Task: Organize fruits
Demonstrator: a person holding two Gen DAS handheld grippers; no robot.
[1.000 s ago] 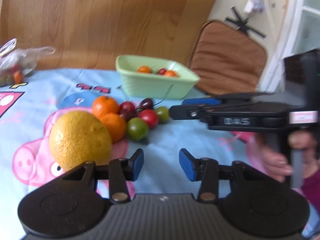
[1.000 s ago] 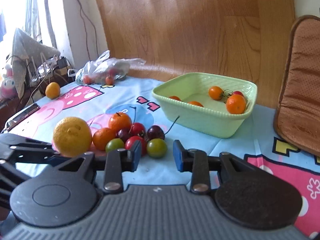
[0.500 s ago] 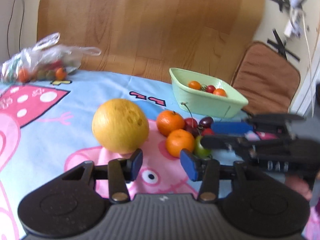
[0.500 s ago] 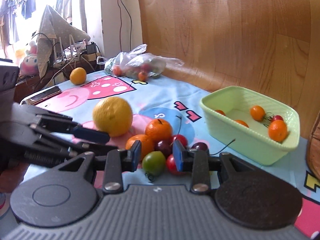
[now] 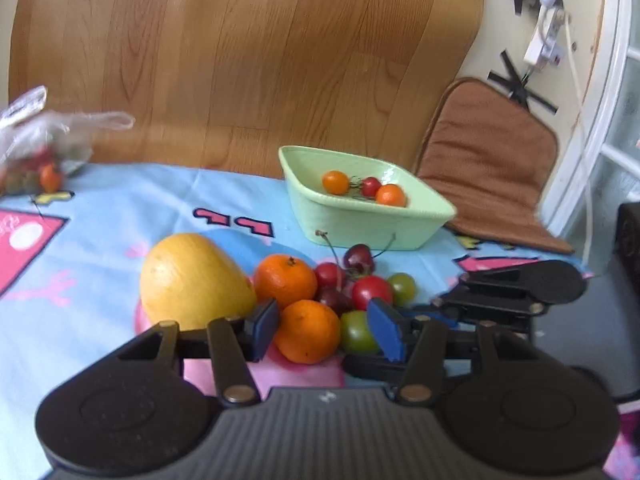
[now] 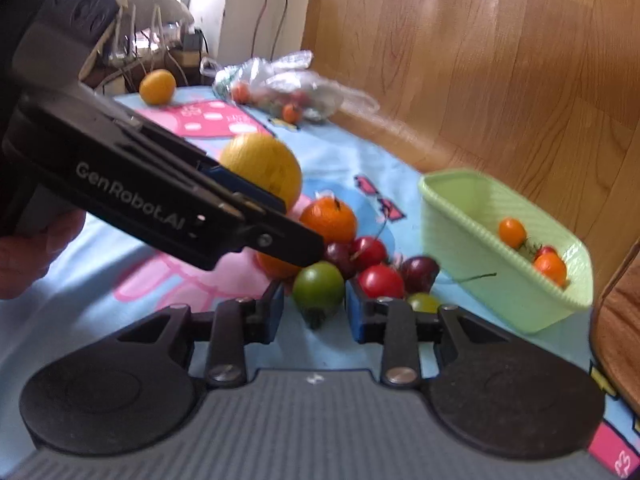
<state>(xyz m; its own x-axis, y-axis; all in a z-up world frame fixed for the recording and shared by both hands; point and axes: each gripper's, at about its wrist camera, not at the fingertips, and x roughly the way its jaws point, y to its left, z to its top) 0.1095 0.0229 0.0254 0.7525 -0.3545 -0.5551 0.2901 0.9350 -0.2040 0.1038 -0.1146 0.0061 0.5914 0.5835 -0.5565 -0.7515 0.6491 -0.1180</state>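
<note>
We bring both grippers to fruit pile on blue cloth (image 5: 120, 216).

Left gripper (image 5: 326, 330) opening wider, to fit around near orange (image 5: 306, 332); not squeezing yet.

Right gripper (image 6: 314, 312) closing around green tomato (image 6: 318, 286); we cannot tell if pads press yet.

Green basket (image 6: 520, 292) near, ready for fruit.

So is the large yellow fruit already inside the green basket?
No, the yellow fruit lies on the tablecloth beside the oranges, outside the green basket.
</note>
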